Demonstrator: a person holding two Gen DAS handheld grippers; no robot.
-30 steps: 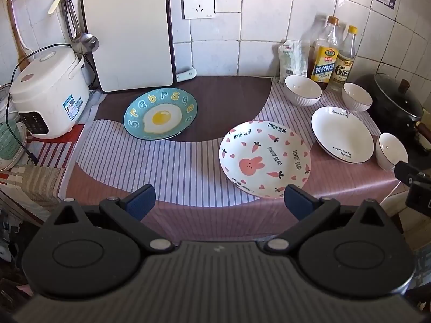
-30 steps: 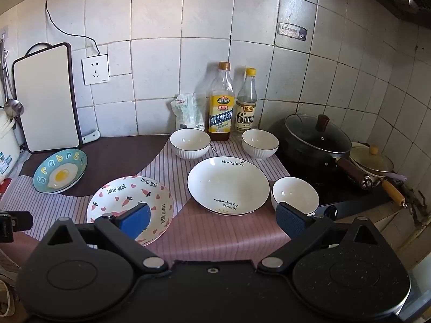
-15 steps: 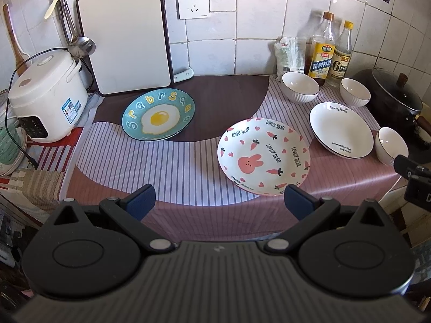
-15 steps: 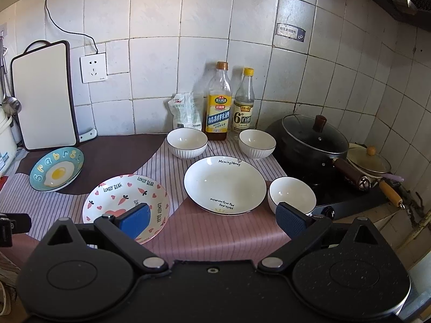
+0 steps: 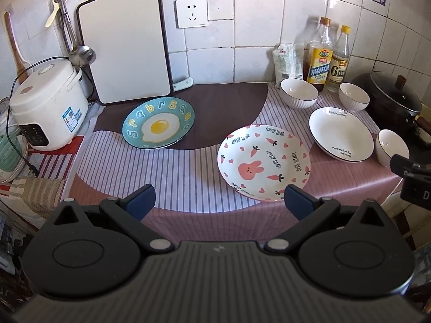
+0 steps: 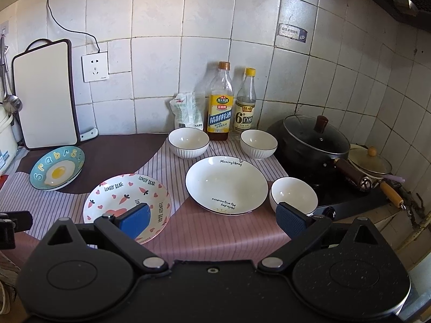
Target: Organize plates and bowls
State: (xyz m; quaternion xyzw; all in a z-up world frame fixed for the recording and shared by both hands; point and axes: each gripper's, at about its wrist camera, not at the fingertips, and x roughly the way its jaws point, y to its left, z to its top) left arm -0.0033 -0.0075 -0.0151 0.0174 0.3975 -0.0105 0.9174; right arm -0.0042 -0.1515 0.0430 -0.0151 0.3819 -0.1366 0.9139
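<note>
On the striped cloth lie a blue egg plate [image 5: 159,122] [image 6: 57,172], a pink rabbit plate [image 5: 263,162] [image 6: 122,199] and a white plate [image 5: 340,134] [image 6: 226,184]. Three white bowls stand around the white plate: back left [image 6: 188,142] [image 5: 299,93], back right [image 6: 258,144] [image 5: 354,96], and front right [image 6: 293,195] [image 5: 392,146]. My left gripper [image 5: 219,200] hangs open above the counter's front edge, short of the rabbit plate. My right gripper [image 6: 214,219] is open too, in front of the white plate, holding nothing.
A rice cooker [image 5: 45,107] sits at the left, a white cutting board [image 5: 125,43] leans on the tiled wall. Two bottles [image 6: 219,102] and a bag [image 6: 187,110] stand at the back. A lidded black pot [image 6: 315,141] occupies the stove at right.
Both grippers have drifted slightly; the plates and bowls appear a little higher and further left in the views. Nothing on the counter moved, and both stay open.
</note>
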